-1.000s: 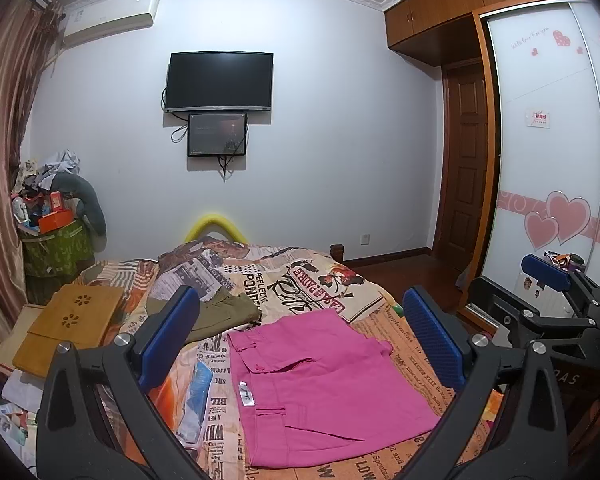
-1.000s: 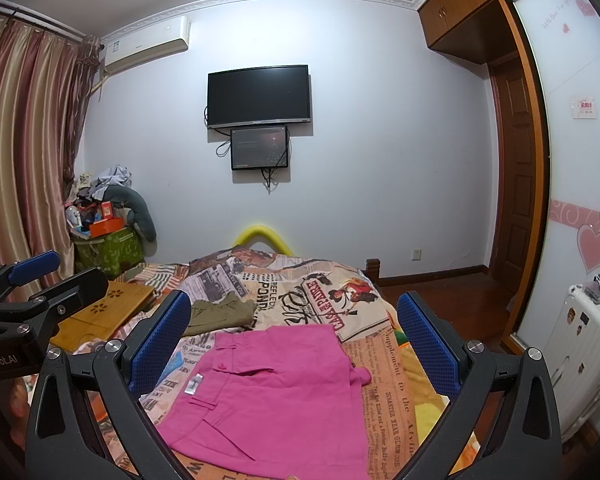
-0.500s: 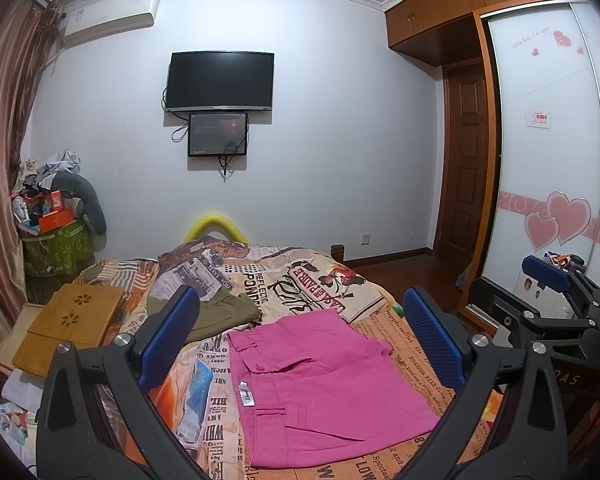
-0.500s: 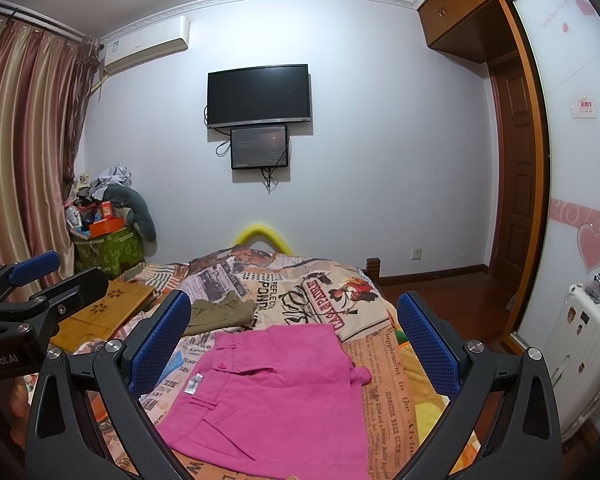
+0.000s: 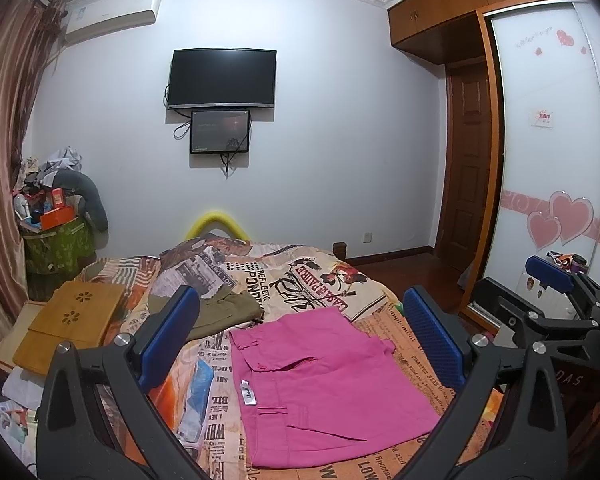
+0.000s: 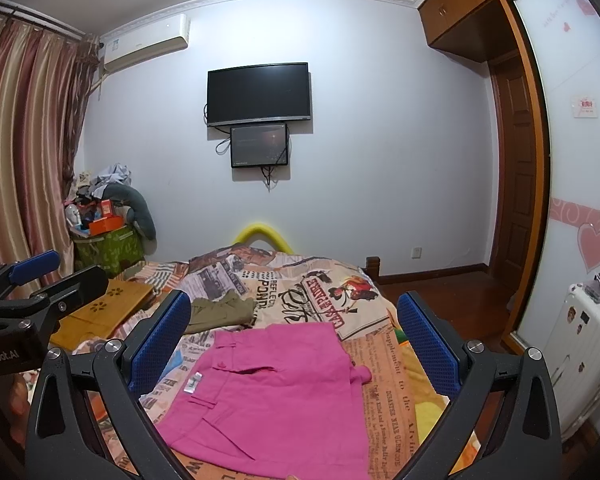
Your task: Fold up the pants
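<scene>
Pink pants [image 5: 324, 384] lie folded into a flat rectangle on the bed, with a white label near the waistband; they also show in the right wrist view [image 6: 276, 392]. My left gripper [image 5: 300, 336] is open and empty, held above the pants' near edge. My right gripper [image 6: 292, 336] is open and empty too, above the pants and to the right of the left one. The right gripper also shows at the right edge of the left wrist view [image 5: 548, 312], and the left gripper at the left edge of the right wrist view [image 6: 32, 300].
The bed has a newspaper-print cover [image 5: 300, 276]. Olive-green folded clothing [image 5: 228, 308] lies beyond the pants. A wooden lap tray [image 5: 72, 324] sits at the bed's left. A cluttered green bin [image 5: 56, 244] stands by the curtain. A white suitcase [image 6: 580, 344] and a wardrobe stand on the right.
</scene>
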Available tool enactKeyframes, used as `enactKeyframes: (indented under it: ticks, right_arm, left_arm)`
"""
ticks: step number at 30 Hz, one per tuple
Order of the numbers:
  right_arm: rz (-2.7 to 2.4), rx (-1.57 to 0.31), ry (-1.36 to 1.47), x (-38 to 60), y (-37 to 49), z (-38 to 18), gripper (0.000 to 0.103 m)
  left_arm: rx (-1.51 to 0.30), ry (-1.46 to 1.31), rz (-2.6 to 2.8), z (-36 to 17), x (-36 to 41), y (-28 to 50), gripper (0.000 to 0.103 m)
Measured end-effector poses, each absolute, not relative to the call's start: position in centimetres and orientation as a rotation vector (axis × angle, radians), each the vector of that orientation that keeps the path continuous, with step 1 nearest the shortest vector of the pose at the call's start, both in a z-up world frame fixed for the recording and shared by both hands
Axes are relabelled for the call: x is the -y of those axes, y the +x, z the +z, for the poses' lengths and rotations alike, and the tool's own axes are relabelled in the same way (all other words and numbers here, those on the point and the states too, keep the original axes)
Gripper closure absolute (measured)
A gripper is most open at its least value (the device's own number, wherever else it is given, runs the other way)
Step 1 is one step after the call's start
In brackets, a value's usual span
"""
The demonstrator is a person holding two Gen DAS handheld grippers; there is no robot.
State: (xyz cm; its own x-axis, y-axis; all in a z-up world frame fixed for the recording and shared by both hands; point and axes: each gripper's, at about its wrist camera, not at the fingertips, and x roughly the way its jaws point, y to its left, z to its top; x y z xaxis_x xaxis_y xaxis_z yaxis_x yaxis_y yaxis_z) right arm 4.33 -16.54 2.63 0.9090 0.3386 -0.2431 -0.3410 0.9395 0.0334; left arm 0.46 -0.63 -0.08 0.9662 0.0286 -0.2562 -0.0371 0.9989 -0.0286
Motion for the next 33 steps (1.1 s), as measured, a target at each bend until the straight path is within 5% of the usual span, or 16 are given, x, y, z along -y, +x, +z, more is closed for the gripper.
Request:
enactKeyframes:
  ticks: [33]
  right_arm:
    - [0.268,-0.688,-0.196,18.6,18.5,-9.8,0.0]
  left_arm:
    - [-0.707,-0.079,0.065,-14.1,-5.2,18.5,0.0]
